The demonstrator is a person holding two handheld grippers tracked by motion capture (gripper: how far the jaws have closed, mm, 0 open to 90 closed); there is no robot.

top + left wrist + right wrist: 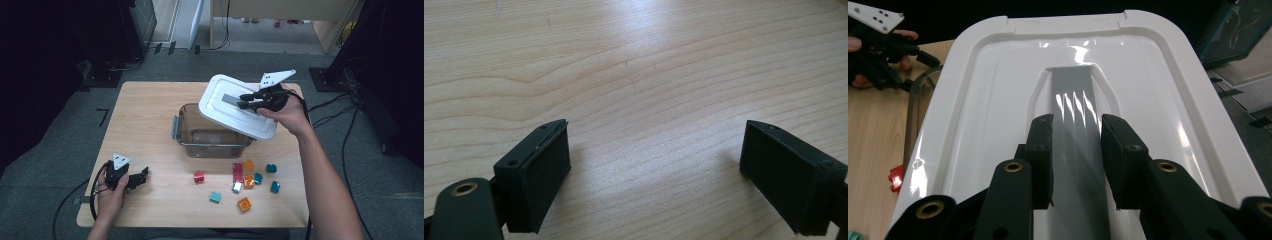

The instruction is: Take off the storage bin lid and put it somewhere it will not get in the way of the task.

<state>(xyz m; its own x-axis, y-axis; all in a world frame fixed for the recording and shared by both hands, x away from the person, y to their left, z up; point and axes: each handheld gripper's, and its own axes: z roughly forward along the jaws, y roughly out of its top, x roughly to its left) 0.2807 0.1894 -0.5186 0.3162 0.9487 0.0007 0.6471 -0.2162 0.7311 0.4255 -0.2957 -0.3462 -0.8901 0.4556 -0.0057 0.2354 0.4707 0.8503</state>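
White lid lifted in the right jaws, tilted above the clear container.

The left gripper (131, 178) rests low on the counter (150, 125) in a curled hand, jaws wide apart with bare wood between them. Beyond and to its right, the right gripper (248, 101), on an outstretched forearm, has its jaws closed on the grey handle strip (1075, 145) of the lid (230, 112). Under that lid sits the container (212, 137); coloured blocks (245, 180) lie nearer the person.

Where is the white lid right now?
In the high view the white lid hangs tilted over the right end of the clear box, at the far middle of the table. The right hand-held gripper holds it by its grey handle.
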